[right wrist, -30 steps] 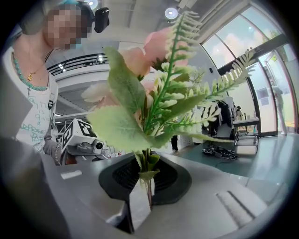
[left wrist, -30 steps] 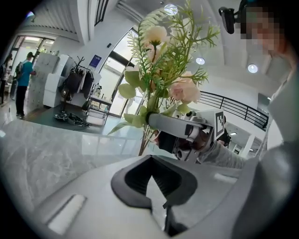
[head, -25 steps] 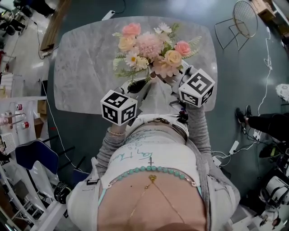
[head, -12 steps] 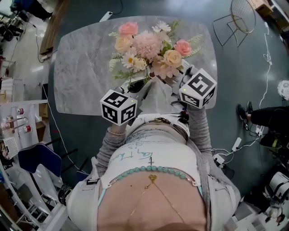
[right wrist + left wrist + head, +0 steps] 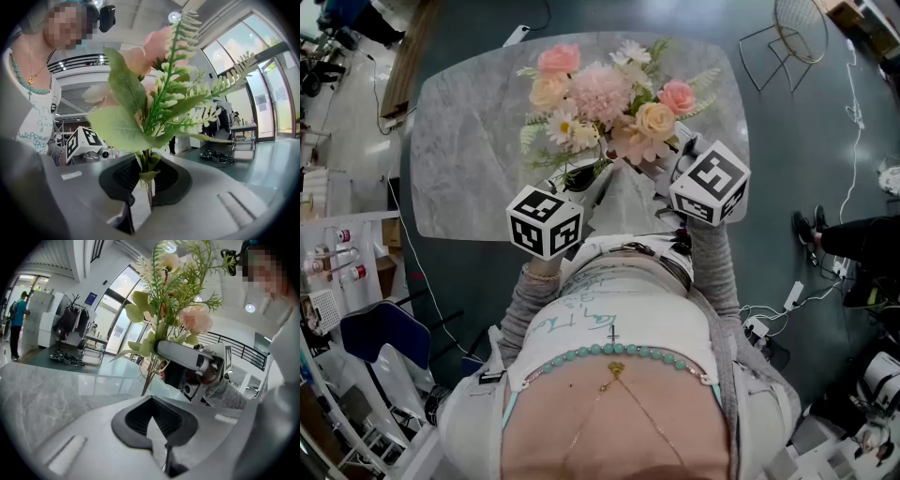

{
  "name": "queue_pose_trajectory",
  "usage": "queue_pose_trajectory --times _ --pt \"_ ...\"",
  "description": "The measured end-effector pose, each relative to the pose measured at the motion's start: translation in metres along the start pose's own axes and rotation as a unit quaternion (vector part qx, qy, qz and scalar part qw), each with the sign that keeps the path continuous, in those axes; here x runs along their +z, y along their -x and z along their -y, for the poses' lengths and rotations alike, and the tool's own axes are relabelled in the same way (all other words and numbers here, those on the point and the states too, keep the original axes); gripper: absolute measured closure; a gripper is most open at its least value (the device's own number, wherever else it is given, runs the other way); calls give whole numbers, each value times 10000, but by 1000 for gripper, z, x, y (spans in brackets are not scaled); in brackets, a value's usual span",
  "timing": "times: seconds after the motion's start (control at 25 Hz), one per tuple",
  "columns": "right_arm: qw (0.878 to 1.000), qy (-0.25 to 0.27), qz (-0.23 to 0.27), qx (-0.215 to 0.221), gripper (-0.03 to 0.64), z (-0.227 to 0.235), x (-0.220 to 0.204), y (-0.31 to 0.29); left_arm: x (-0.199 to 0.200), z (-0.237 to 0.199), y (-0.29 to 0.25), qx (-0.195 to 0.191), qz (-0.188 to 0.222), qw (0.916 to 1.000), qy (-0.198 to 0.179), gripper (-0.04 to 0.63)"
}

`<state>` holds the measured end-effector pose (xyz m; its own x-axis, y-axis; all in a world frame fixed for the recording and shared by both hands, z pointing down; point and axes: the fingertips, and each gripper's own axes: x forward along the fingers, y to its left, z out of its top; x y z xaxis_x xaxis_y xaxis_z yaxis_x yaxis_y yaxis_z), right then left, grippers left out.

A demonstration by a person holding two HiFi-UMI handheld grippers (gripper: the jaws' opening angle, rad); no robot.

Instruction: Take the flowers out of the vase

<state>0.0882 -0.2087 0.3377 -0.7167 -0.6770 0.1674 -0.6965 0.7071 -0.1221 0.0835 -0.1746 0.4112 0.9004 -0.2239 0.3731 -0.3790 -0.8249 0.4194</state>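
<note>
Stems [image 5: 149, 171] stand upright, pinched low in the right claw [image 5: 147, 187], with the flowers [image 5: 600, 98] fanned above it. The vase [image 5: 578, 177] sits just left on the tabletop [image 5: 469, 141] (stems seemingly not yet clear of it). The left claw [image 5: 152, 420] is narrow, apparently nipping its rim. Pull straight up.

In the head view the flowers [image 5: 600, 98] hide the vase beneath them. In the right gripper view their stems [image 5: 149, 164] disappear below the right gripper's [image 5: 146, 185] closed pads.
</note>
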Motion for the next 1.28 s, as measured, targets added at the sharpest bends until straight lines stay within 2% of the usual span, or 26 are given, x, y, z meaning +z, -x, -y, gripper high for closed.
queue_pose_trajectory --times 1.28 --pt "9996 -48 -165 207 543 -1 -11 -9 -3 -5 4 146 22 9999 57 595"
